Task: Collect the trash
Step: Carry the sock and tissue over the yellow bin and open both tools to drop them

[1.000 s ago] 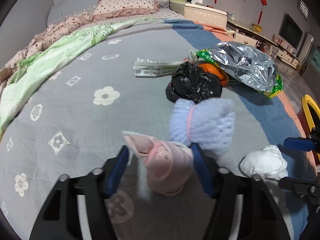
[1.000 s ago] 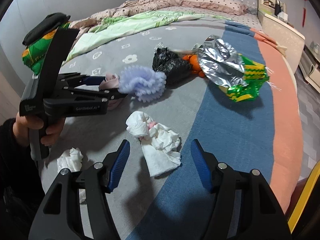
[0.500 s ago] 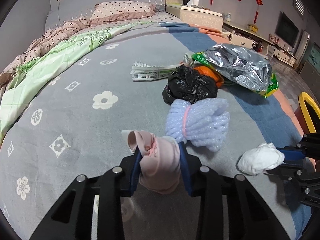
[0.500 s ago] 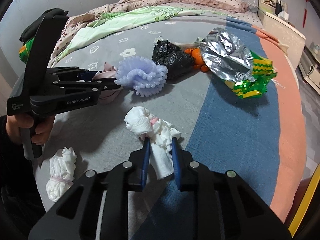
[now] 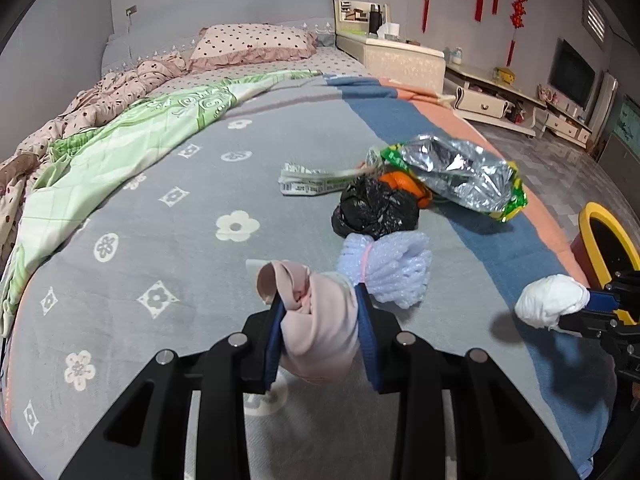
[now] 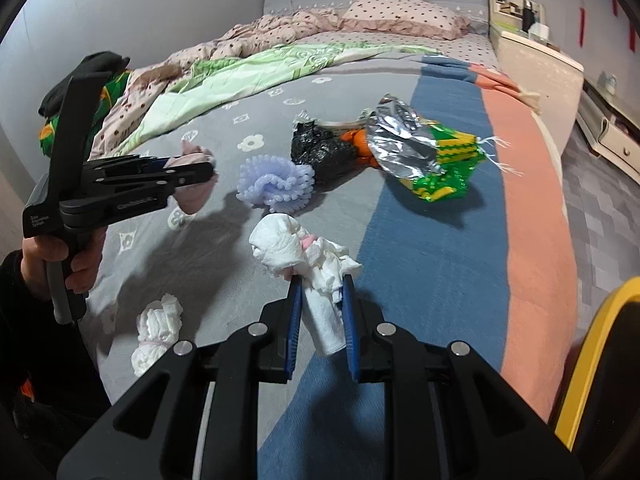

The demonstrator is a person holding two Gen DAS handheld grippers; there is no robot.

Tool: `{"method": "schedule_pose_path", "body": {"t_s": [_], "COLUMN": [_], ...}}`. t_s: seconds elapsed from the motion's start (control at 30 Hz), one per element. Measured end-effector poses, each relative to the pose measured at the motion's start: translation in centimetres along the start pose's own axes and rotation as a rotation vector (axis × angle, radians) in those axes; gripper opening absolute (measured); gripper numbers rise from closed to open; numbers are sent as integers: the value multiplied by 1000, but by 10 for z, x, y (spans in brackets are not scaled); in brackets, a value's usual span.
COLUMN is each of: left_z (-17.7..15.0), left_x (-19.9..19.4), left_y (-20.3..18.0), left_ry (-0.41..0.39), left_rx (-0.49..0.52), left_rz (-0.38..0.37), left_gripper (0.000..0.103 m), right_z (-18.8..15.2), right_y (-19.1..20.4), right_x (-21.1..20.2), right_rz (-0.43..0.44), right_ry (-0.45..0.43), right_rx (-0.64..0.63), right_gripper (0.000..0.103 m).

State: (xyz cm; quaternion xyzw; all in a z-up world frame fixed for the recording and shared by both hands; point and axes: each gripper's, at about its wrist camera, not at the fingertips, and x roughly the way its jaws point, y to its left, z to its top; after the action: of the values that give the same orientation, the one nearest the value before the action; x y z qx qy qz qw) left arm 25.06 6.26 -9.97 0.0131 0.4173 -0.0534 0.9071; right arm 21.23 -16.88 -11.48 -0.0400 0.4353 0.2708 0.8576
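Both grippers are lifted a little above the bed (image 5: 224, 184), each with something caught in it. The left gripper (image 5: 320, 332) has its blue fingers (image 5: 276, 336) clenched on a knotted pink cloth bundle (image 5: 316, 316), which hangs clear of the grey flowered blanket. From the other side the same gripper (image 6: 188, 170) shows with the pink bundle (image 6: 196, 196) dangling below its tips, held up by a hand (image 6: 64, 256) in a dark sleeve.

The right gripper (image 6: 320, 320) pinches a crumpled white tissue wad (image 6: 308, 256) between its fingers (image 6: 295, 316); the loose end droops down between them. In the left view that wad (image 5: 552, 300) sits at the tip of the right gripper (image 5: 588, 308), just in front of a yellow-rimmed bin (image 5: 600, 232) standing by the bed's edge.

Still lying on the blanket are a lilac foam net (image 6: 276, 184), a black plastic bag (image 6: 320, 148) touching it, something orange (image 6: 356, 140) behind the bag, and a silver-lined green snack packet (image 6: 420, 152) spread over the blue stripe. A flat printed wrapper (image 5: 312, 184) lies beyond the black bag. Near the person, another tied white tissue ball (image 6: 156, 332) rests on the blanket.
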Motion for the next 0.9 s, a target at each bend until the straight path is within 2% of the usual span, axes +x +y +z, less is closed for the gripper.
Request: {"method": "schedule_pose_path", "body": {"t_s": [0.23, 0.47, 0.9], "left_z": [5, 15, 40], "left_x": [-32, -62, -109], "left_y": [3, -6, -71], "left_ry": [-53, -95, -190], "left_rx": [-20, -42, 9], "left_rz": [-13, -67, -156], "left_gripper": [31, 31, 31], "right_z": [-5, -6, -9], "right_y": [-8, -19, -65], "right_x": [-28, -66, -146], "right_rz": [-8, -4, -74], "right_ry": [-47, -119, -265], "right_rx": [49, 101, 183], "right_gripper": [19, 19, 19]}}
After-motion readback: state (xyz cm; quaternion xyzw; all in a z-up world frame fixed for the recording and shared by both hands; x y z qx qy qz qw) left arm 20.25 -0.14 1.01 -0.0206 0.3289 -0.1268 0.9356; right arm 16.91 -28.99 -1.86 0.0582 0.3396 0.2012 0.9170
